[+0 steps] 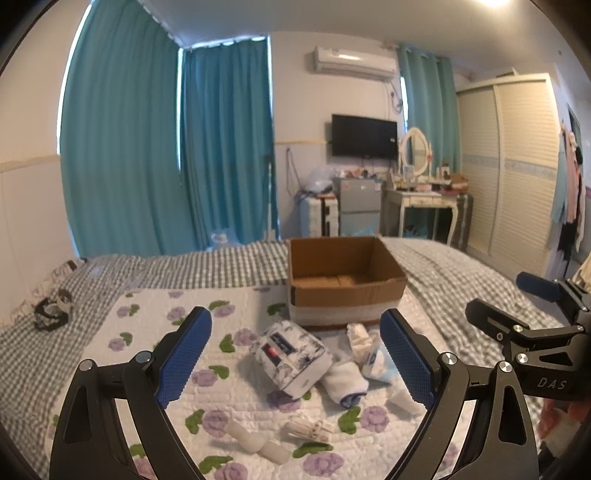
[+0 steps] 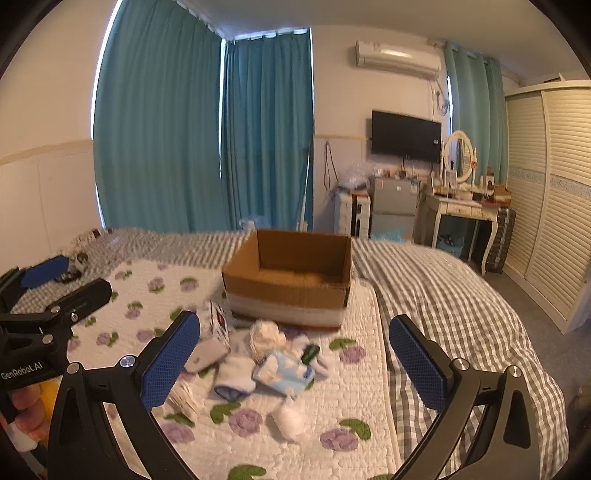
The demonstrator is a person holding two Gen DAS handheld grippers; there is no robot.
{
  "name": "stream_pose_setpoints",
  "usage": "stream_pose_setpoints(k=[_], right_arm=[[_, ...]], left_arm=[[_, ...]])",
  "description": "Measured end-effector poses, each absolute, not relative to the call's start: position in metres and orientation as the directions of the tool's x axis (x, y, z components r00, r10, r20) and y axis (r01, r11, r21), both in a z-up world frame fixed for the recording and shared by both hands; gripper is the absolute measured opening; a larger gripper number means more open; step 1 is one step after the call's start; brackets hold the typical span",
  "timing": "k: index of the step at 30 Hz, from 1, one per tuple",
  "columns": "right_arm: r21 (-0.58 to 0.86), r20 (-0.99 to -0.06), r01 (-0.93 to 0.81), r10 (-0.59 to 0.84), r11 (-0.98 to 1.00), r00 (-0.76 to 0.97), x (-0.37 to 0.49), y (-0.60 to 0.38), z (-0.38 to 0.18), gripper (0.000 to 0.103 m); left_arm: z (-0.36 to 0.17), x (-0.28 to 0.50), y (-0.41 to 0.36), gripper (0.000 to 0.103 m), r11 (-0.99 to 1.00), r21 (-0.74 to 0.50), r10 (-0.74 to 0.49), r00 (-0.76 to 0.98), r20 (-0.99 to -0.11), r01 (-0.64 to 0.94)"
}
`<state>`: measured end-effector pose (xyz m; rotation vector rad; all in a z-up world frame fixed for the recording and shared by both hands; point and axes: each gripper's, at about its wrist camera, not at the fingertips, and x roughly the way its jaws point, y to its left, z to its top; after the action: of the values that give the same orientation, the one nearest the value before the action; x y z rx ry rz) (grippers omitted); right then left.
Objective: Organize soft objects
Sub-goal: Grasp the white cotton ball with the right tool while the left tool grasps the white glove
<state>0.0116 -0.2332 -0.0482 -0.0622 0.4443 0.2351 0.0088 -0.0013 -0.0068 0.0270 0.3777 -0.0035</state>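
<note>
Daylight is filtering through teal curtains, leaving the room evenly, softly lit.
A ceiling light is glaring above the wardrobe; fisheye edges are bending and darkening, and the small items before the cardboard box are smearing with motion blur.

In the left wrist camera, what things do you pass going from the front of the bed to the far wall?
White clips → blue-patterned pouch → cardboard box → small fridge → television
</note>
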Motion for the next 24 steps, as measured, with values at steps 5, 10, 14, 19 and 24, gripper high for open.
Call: stream_pose_setpoints(k=[5,10,14,19,24], right_arm=[[0.088,-0.637,-0.252,0.249,0.964,0.73,0.047,-0.235,-0.099,0.103],[0.096,-0.787,-0.197,0.196,0.976,0.586,0.078,-0.223,-0.165,0.094],[0.078,-0.845,-0.178,0.16,0.981,0.511,0.09,-0.215,-0.195,0.078],[0.051,-0.878,-0.176,0.128,0.983,0.462,0.1,-0.206,-0.216,0.055],[0.043,-0.891,-0.15,0.106,0.988,0.442,0.105,-0.207,-0.228,0.041]], left_arm=[[-0.049,0.03,0.006,0.094,1.0,0.0,0.013,0.879,-0.476,-0.015],[-0.102,0.047,0.009,0.094,1.0,0.011,0.021,0.812,-0.583,-0.018],[-0.137,0.052,0.005,0.094,1.0,0.004,-0.008,0.76,-0.65,0.014],[-0.163,0.062,-0.001,0.094,0.998,-0.023,-0.053,0.7,-0.713,0.052],[-0.178,0.078,-0.002,0.092,0.996,-0.043,-0.088,0.657,-0.749,0.084]])
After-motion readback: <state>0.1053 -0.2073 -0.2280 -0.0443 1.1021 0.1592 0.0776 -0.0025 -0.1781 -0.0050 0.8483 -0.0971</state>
